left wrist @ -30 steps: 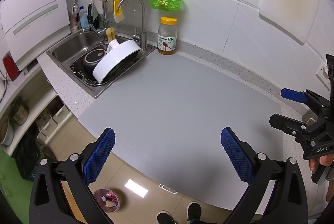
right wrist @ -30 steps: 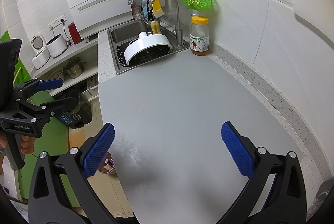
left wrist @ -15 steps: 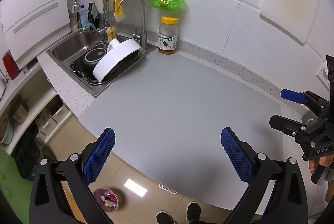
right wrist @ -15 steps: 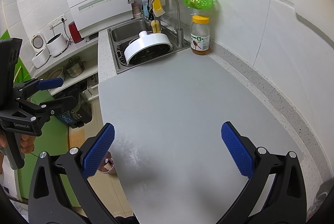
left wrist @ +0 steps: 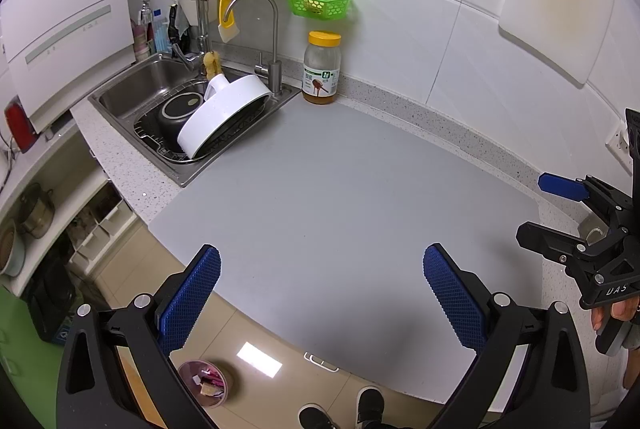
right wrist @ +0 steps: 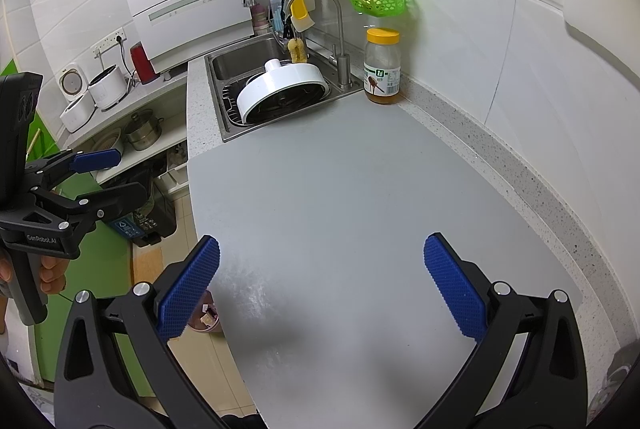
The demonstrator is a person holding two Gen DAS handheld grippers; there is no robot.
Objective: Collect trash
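- Left gripper (left wrist: 320,303): fingers spread wide, holding nothing, over the near edge of the grey worktop (left wrist: 340,189)
- Right gripper (right wrist: 322,287): fingers likewise wide apart, empty, above the worktop
- Pink trash bin (left wrist: 203,383) holding scraps sits on the floor below the worktop's near edge; honey jar (left wrist: 322,69) stands at the worktop's far edge beside the sink (left wrist: 132,89)

A grey kitchen counter (left wrist: 340,189) seen from above. The left gripper (left wrist: 320,293) fills the bottom edge, its two blue pads spread wide and holding nothing. The right gripper (left wrist: 560,213) enters at the right edge, also spread apart. A sink (left wrist: 120,93) at upper left holds a white lid (left wrist: 224,113). A yellow-capped jar (left wrist: 322,69) stands by the wall. A small bin (left wrist: 203,383) sits on the floor below.
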